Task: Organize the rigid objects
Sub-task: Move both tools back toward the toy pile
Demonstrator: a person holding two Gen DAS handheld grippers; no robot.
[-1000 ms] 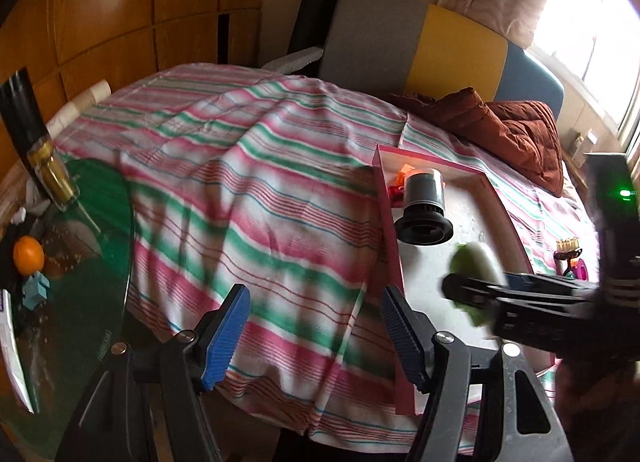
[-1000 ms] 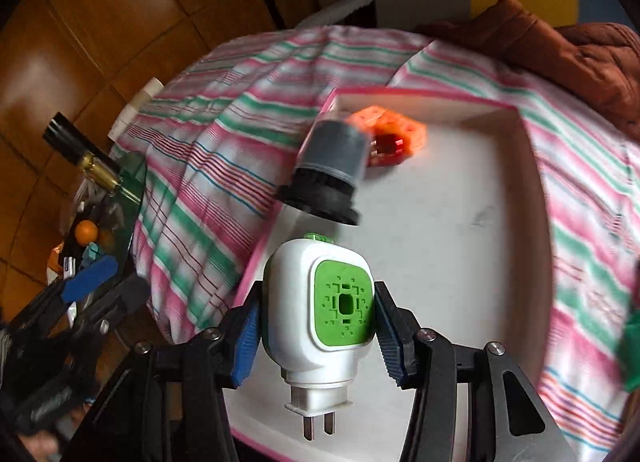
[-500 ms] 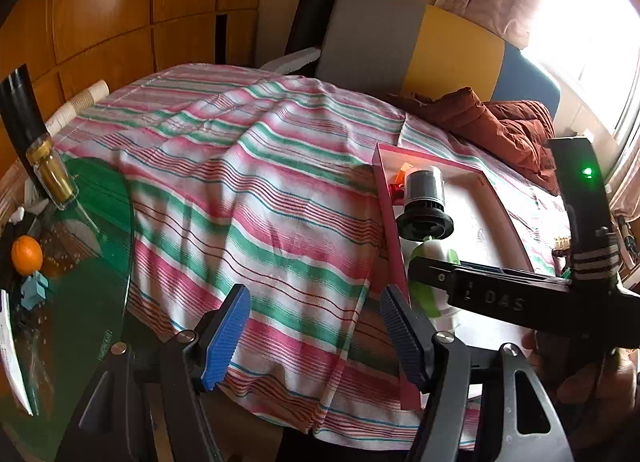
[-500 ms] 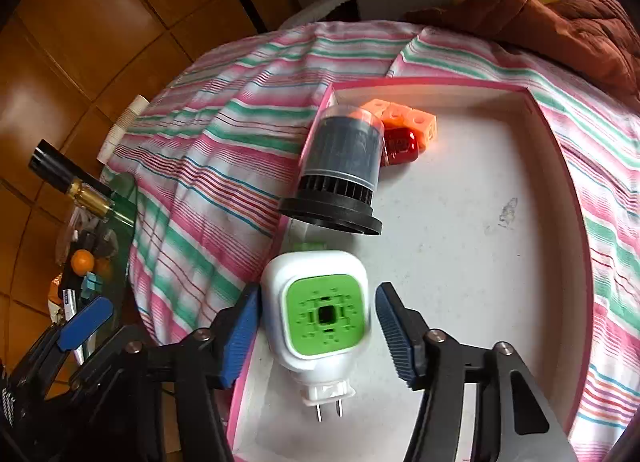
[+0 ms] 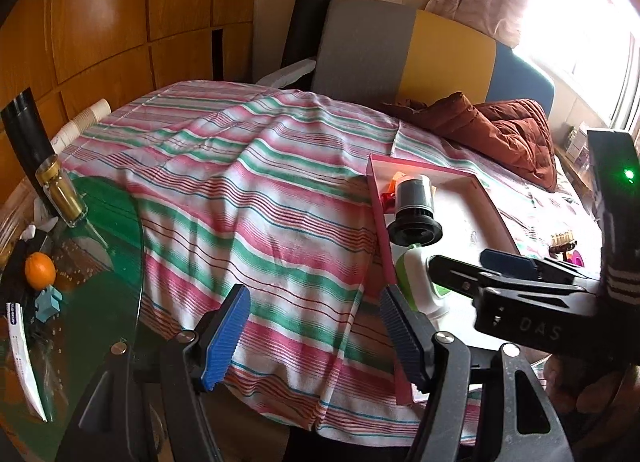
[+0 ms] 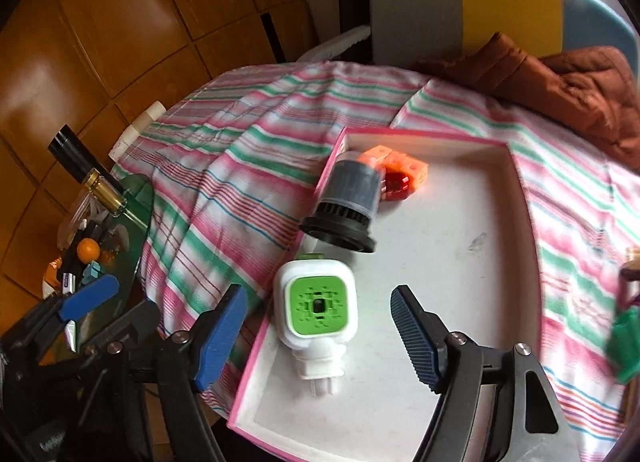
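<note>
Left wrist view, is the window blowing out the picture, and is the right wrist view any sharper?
Left wrist view: the window glares to pure white at upper right, while the striped cloth stays crisp. Right wrist view: no glare, but the white and green plug and tray look slightly smeared.

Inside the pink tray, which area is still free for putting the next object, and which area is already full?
The pink tray has bare white floor through its middle and right side, up to the right wall. Its left wall is crowded: orange blocks, the black cylinder and the white-green plug line it. The right gripper, jaws opening, straddles the plug.
</note>
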